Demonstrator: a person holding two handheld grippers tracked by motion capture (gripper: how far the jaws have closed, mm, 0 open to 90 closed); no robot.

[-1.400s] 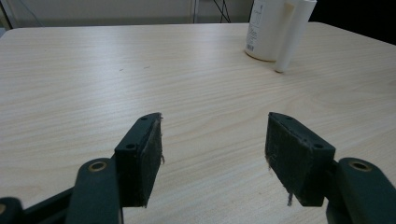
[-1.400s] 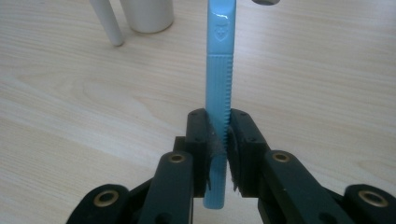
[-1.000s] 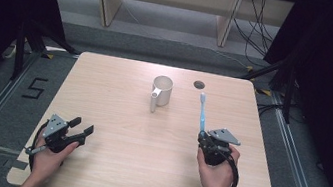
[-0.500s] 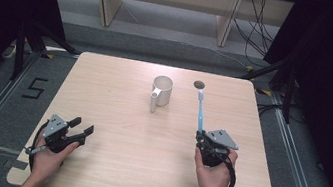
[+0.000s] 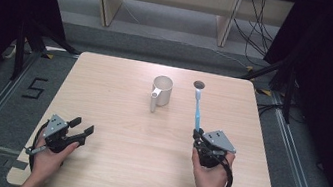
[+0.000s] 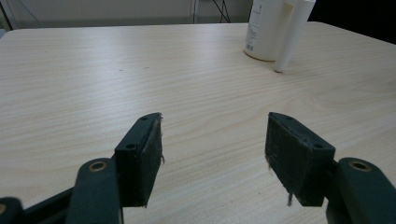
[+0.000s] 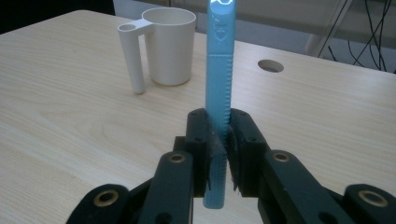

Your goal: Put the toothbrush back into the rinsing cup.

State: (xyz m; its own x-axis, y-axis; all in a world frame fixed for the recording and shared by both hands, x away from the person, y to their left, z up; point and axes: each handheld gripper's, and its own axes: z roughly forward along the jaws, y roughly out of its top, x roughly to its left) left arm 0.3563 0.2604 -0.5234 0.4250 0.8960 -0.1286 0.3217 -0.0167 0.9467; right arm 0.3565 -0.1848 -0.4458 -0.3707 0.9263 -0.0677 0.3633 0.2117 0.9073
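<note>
The right gripper (image 5: 203,141), near the table's (image 5: 113,95) right edge, clamps a blue toothbrush (image 7: 218,84) low on its handle, so it could pivot and miss the mug (image 5: 161,90) mid-table toward the far edge, while the left gripper (image 6: 215,149) rests with jaws apart, holding nothing.

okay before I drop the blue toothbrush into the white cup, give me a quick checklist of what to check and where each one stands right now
1. Right gripper clamped on the toothbrush: ok, jaws closed on its handle.
2. Cup upright, mouth open: ok.
3. Cup free of anything inside: cannot tell, the interior bottom is hidden.
4. Path from toothbrush to cup clear: ok, bare table between them.
5. Left gripper out of the way: ok, open, near the table's front left.
6. Table hole clear of the drop spot: ok, it lies beside the cup.
</note>
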